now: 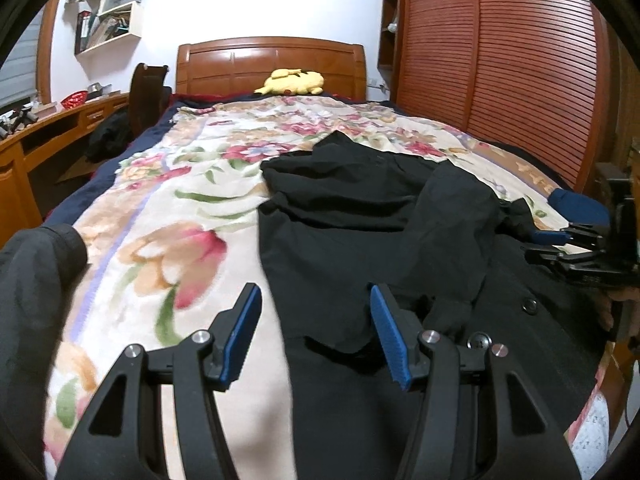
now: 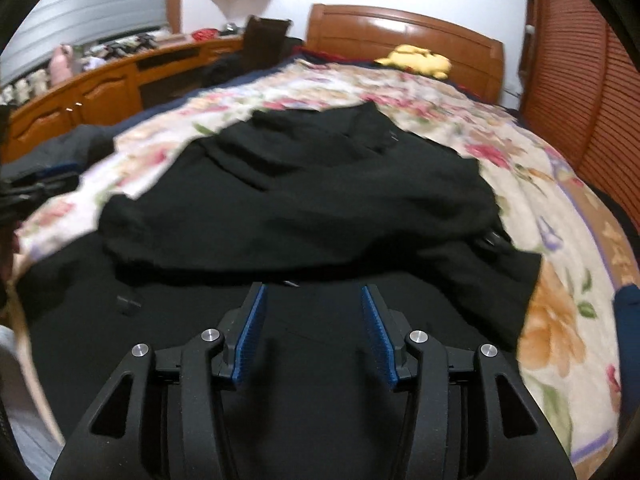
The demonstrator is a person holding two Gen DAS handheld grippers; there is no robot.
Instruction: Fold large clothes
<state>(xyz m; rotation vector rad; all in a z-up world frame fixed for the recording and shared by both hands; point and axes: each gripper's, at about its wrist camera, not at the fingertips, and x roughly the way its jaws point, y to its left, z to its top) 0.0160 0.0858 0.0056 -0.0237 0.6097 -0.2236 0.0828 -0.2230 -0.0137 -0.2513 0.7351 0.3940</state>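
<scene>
A large black coat (image 1: 360, 240) lies on the floral bedspread (image 1: 168, 248), with a sleeve folded across its body and round buttons near its right edge. My left gripper (image 1: 316, 300) is open and empty, hovering above the coat's left edge. My right gripper (image 2: 312, 300) is open and empty above the coat's lower body (image 2: 304, 208). In the left wrist view the right gripper (image 1: 560, 246) shows at the far right, over the coat's right side. In the right wrist view the left gripper shows only as a dark blur at the far left.
A yellow plush toy (image 1: 292, 82) lies by the wooden headboard (image 1: 272, 64). A slatted wooden wardrobe (image 1: 500, 60) stands to the right. A wooden desk (image 1: 48, 128) with a chair runs along the left. A dark garment (image 1: 32, 280) lies at the bed's near left corner.
</scene>
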